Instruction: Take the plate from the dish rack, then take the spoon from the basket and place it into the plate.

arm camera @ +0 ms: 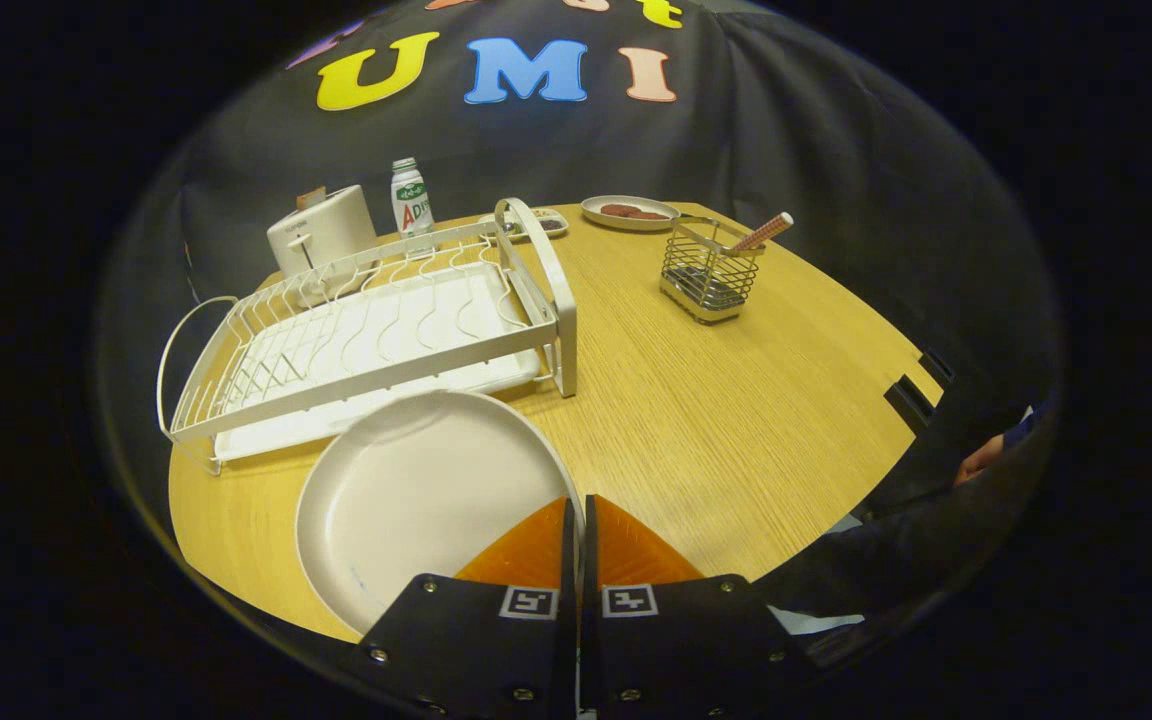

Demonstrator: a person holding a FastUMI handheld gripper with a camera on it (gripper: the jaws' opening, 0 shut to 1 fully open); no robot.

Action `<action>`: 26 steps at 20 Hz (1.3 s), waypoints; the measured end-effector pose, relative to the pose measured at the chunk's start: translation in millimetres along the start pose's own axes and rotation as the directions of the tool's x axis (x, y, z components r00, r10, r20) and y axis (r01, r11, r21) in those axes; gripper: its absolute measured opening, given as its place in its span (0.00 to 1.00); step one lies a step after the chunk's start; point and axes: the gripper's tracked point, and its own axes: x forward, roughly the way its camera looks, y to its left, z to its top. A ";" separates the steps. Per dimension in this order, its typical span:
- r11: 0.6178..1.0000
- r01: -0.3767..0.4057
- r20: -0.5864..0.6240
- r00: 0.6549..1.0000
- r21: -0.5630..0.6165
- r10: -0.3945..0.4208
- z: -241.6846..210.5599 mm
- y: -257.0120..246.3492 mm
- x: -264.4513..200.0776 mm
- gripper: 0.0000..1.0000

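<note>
My gripper (577, 512) is shut on the right rim of the white plate (416, 500); both orange fingers (526, 550) press together on its edge. The plate is held in front of the white wire dish rack (366, 330) and covers part of the rack's front rail. I cannot tell whether the plate rests on the wooden table (736, 420). Farther off, right of the rack, stands the wire basket (708, 275). The spoon's (762, 232) pale reddish handle sticks out of its top, leaning right.
Behind the rack stand a white toaster (321, 232) and a small bottle (411, 195). A plate with dark food (628, 212) and a small dish (541, 225) lie at the table's far edge. A person's hand (979, 462) shows off the table's right edge.
</note>
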 end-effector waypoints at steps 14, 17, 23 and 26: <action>0.989 0.126 0.186 0.973 0.079 -0.139 113.5 -58.3 5.8 0.03; 0.981 0.172 0.229 0.955 0.085 -0.188 144.0 -86.2 12.1 0.03; 0.972 0.219 0.280 0.931 0.084 -0.234 191.1 -139.6 30.1 0.37; 0.971 0.226 0.286 0.928 0.076 -0.238 203.8 -160.5 43.2 0.36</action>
